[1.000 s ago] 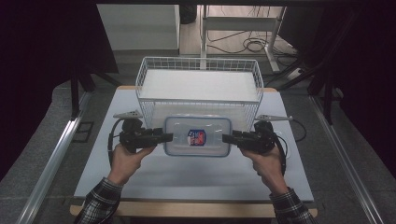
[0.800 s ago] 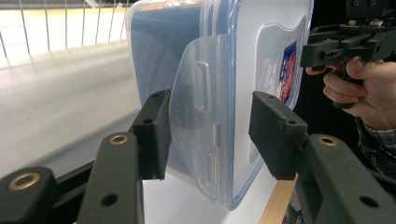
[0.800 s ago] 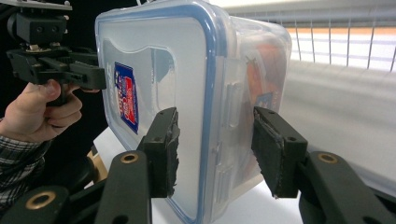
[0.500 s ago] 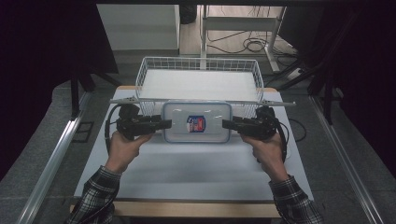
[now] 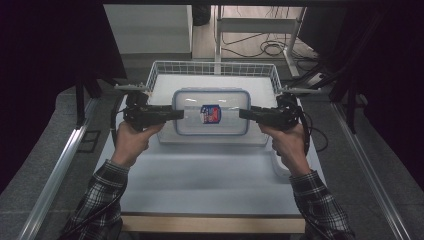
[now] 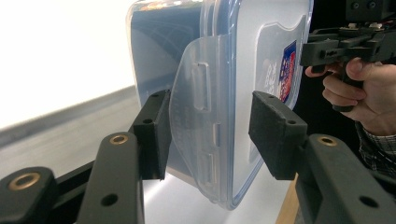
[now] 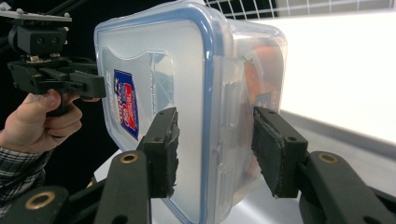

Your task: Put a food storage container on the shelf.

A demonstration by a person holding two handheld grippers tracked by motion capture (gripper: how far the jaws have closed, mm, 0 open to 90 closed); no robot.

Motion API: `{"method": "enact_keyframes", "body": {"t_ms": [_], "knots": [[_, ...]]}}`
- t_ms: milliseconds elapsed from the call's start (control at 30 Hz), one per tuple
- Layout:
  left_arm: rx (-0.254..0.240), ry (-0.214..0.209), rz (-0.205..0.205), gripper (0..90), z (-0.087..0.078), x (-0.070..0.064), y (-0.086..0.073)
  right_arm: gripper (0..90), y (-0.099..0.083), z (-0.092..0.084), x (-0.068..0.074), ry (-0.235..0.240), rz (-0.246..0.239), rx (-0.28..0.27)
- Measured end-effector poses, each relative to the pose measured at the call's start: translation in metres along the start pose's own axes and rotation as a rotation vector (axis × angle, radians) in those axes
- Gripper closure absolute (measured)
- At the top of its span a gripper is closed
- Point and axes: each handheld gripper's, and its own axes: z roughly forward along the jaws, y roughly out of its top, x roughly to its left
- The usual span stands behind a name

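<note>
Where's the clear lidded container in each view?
High view: clear lidded container at centre, in front of the wire basket, between both tongs.
Left gripper view: upper middle, end flap between the black jaws.
Right gripper view: centre, end between the jaws.
Shared landmark: the red-and-blue label on its lid.

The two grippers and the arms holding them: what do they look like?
Both the left gripper and the right gripper are black, pistol-shaped tools, each with a black cable trailing from it. Their jaws carry dark foam pads and brass-coloured pivot rivets. The person wears plaid sleeves in dark and light checks.
</note>
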Motion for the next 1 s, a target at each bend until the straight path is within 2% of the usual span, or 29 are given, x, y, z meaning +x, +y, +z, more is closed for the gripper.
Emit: {"method": "enact_keyframes", "body": {"t_ms": [333, 600, 800, 1000], "knots": [[-0.008, -0.009, 0.002, 50.6, 0.0, 0.006, 0.024, 52.1, 0.021, 0.002, -0.006, 0.003, 0.006, -0.021], [-0.02, -0.033, -0.003, 51.2, 0.002, 0.017, 0.046, 52.0, 0.041, 0.004, -0.01, -0.003, 0.005, -0.041], [-0.022, -0.039, -0.013, 51.3, 0.004, 0.024, 0.054, 51.9, 0.051, 0.008, -0.013, -0.008, 0.004, -0.042], [-0.017, -0.044, -0.037, 51.2, 0.012, 0.037, 0.059, 51.8, 0.059, 0.016, -0.022, -0.02, 0.019, -0.043]]}}
